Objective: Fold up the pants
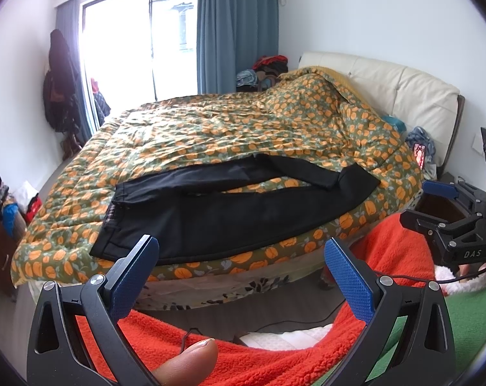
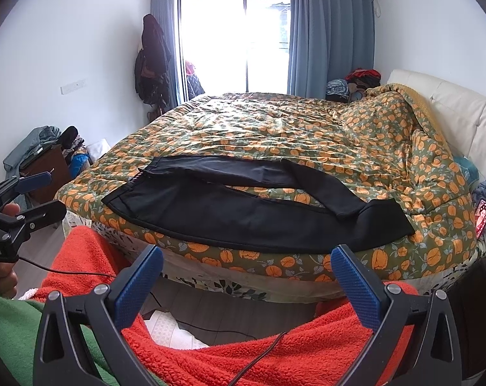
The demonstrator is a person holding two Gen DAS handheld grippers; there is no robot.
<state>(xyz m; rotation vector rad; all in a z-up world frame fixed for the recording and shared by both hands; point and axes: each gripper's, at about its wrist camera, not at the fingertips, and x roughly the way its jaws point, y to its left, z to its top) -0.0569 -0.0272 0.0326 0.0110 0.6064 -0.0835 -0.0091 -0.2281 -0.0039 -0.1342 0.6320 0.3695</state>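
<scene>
Pants lie lengthwise along bed edge, waistband left

The pants are matt black cloth on a rumpled, quilted cotton-looking cover. Blue fingers carry rough, dimpled plastic pads; orange fleece looks nubbly.

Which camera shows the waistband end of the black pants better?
The left wrist view: the waistband of the black pants lies nearer, showing its plaid lining. The right wrist view shows that end smaller and edge-on, at the left of the bed.
</scene>
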